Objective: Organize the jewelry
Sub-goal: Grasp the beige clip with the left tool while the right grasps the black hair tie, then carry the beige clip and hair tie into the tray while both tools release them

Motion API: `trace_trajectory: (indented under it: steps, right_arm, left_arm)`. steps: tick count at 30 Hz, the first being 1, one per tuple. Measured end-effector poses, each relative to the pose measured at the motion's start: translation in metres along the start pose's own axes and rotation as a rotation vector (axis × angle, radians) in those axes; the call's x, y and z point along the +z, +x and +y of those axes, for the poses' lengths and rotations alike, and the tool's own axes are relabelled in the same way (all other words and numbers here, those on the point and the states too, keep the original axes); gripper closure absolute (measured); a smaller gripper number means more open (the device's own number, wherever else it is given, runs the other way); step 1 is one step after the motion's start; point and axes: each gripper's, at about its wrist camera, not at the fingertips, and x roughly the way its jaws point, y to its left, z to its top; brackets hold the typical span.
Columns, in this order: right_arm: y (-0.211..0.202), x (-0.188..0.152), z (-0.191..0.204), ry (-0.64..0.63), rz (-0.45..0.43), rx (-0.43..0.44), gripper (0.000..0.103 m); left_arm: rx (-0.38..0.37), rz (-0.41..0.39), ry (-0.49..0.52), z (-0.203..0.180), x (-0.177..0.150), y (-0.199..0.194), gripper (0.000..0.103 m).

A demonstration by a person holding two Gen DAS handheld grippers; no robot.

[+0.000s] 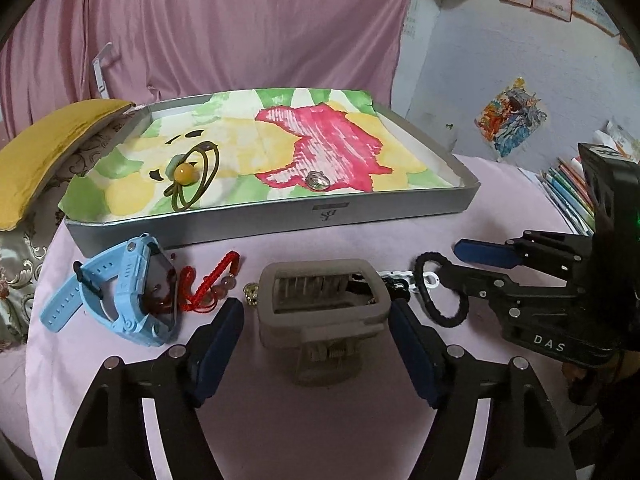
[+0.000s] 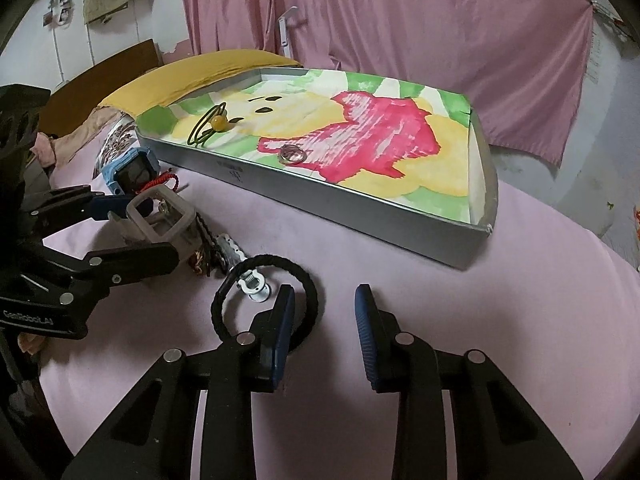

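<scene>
Jewelry lay in a loose row on the pink-covered bench (image 1: pixel 320 420), in front of the shallow grey tray (image 1: pixel 280 220) with its painted paper lining. I had the left hand-held gripper (image 1: pixel 318 320) spread wide, its blue pads on either side of the grey hair claw clip (image 1: pixel 324 300) without touching it. The right hand-held gripper (image 2: pixel 325 320) was also open and empty, its left pad just overlapping the black braided hair tie (image 2: pixel 266 292).

To do this step well, I judged I should close the left pads squarely on the clip's boxy frame, not on its teeth or hinge, since hard smooth plastic can twist out of a skewed pinch. Lifting straight up would avoid dragging the neighbours: the small gold charm (image 1: pixel 251 294) and the chain (image 1: pixel 400 280) sat just beside it, possibly tangled underneath; I could not tell.

Nearby, the blue watch (image 1: pixel 120 292) had a rubbery ribbed strap, and the red cord bracelet (image 1: pixel 212 280) was knotted with glassy beads. In the tray already were a silver ring (image 1: pixel 318 181) and an olive elastic with an amber bead (image 1: pixel 192 176).
</scene>
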Motion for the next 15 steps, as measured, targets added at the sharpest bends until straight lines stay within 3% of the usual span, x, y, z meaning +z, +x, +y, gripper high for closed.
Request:
trace_trajectory:
  steps: [4, 9, 15]
  right_arm:
    - [0.0, 0.002, 0.002, -0.014, 0.0, 0.018, 0.077]
    - [0.0, 0.001, 0.009, -0.051, -0.003, 0.042, 0.098]
    - [-0.012, -0.002, 0.011, -0.048, -0.048, -0.003, 0.098]
  left_arm:
    - [0.001, 0.008, 0.003, -0.002, 0.001, 0.003, 0.037]
    - [-0.001, 0.012, 0.001, -0.003, 0.002, 0.003, 0.039]
    - [-0.026, 0.002, -0.021, 0.001, -0.003, -0.002, 0.039]
